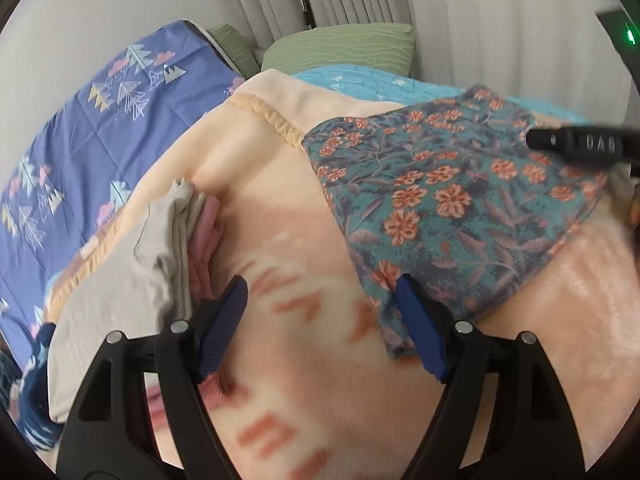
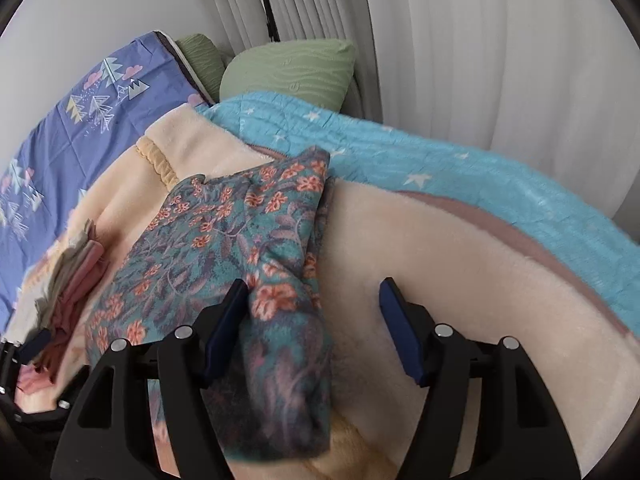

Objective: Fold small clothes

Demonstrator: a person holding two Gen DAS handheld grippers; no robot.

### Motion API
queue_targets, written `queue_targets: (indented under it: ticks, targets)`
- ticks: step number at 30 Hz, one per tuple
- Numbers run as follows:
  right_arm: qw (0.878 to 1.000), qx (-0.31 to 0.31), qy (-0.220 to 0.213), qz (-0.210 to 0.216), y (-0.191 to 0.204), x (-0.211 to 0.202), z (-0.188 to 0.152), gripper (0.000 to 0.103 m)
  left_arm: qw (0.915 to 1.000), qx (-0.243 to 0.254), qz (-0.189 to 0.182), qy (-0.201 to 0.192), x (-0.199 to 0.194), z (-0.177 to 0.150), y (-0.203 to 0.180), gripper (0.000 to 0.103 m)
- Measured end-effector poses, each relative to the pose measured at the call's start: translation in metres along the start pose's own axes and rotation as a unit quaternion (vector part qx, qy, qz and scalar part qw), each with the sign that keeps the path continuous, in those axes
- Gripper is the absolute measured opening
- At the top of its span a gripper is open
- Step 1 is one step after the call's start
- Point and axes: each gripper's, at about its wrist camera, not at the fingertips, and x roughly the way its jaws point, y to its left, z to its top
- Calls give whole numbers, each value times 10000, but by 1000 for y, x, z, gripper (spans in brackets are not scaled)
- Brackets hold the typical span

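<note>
A teal floral garment (image 1: 448, 200) lies folded on a peach fleece blanket (image 1: 288, 360). My left gripper (image 1: 320, 300) is open just above the blanket, its right finger at the garment's near corner. In the right wrist view the same garment (image 2: 240, 224) lies under my open right gripper (image 2: 312, 300), with the garment's near end between the fingers but not clamped. A pile of folded small clothes, grey on top of pink (image 1: 160, 248), sits to the left; it also shows in the right wrist view (image 2: 76, 272).
A blue patterned sheet (image 1: 80, 140) covers the bed at the left. A turquoise star quilt (image 2: 440, 176) and green pillows (image 2: 292, 68) lie behind. White curtains (image 2: 480, 40) hang at the back. The right gripper's body (image 1: 580, 144) shows at the right edge of the left wrist view.
</note>
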Motion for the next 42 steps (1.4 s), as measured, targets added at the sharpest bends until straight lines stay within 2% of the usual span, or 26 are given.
queue_targets:
  ticks: [3, 8, 11, 13, 14, 17, 19, 23, 29, 31, 35, 42]
  targets:
    - [9997, -104, -188, -91, 0, -19, -11, 75, 9994, -123, -170, -273, -24, -6, 6, 83]
    - [9991, -193, -380, -68, -10, -55, -32, 75, 9955, -367, -495, -713, -75, -20, 0, 91]
    - [9956, -135, -924, 11, -19, -97, -52, 83, 9932, -346, -611, -926, -107, -26, -9, 96]
    - [9895, -153, -1432, -86, -24, -127, -64, 90, 9912, -339, -678, -1087, -126, -29, -13, 98]
    - [9871, -184, -1585, -142, -26, -138, -68, 91, 9893, -381, -686, -1234, -138, -33, -15, 99]
    - [9807, -296, -1923, -205, -27, -175, -76, 102, 9852, -510, -741, -1462, -165, -44, -19, 101]
    - [9775, -394, -2064, -159, -25, -199, -78, 102, 9831, -584, -784, -1550, -180, -51, -22, 101]
    - [9775, -434, -2063, 98, -18, -244, -84, 102, 9802, -662, -734, -1717, -212, -62, -25, 101]
    - [9723, -333, -2304, -214, -10, -296, -108, 102, 9752, -761, -720, -1948, -258, -83, -24, 101]
    - [9739, -319, -2217, -357, -8, -304, -117, 102, 9732, -833, -711, -2020, -272, -92, -21, 101]
    - [9774, -376, -2070, -204, -4, -316, -142, 102, 9712, -888, -703, -2098, -294, -110, -21, 101]
    - [9798, -431, -1934, -269, 6, -326, -165, 102, 9697, -1010, -666, -2124, -313, -126, -15, 101]
